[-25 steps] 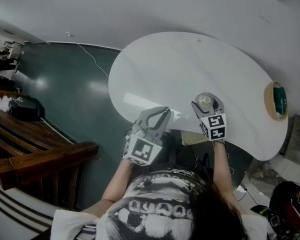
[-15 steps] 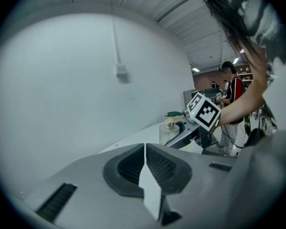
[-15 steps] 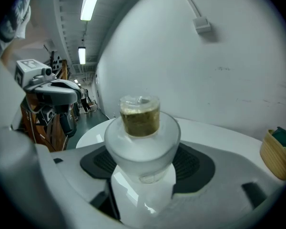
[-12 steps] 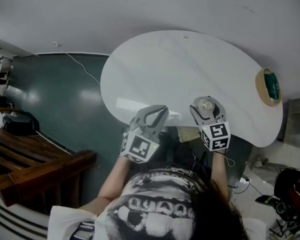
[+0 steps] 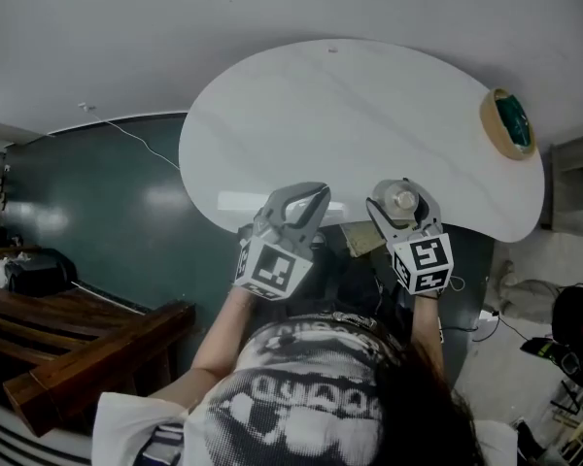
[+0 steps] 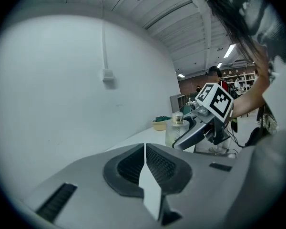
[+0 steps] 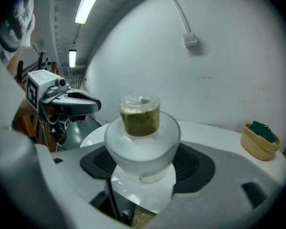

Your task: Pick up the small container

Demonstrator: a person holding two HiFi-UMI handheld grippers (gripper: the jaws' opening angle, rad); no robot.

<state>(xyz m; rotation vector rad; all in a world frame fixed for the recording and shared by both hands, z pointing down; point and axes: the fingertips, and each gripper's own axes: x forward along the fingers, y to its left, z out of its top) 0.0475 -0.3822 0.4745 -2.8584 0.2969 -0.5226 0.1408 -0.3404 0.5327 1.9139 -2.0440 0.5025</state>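
From the head view only the top of the small container (image 5: 402, 199) showed. The jaws of the right gripper (image 5: 401, 203) covered its sides, and whether its base touched the desk (image 5: 350, 115) could not be told. The dark green contents of the basket (image 5: 508, 122) were too small to identify. Figures far behind in the left gripper view were blurred.

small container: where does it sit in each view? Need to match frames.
Head view: small container lower centre-right, between the right gripper jaws at the table's near edge.
Left gripper view: right of centre.
Right gripper view: dead centre, between the jaws.
Shared landmark: woven basket.
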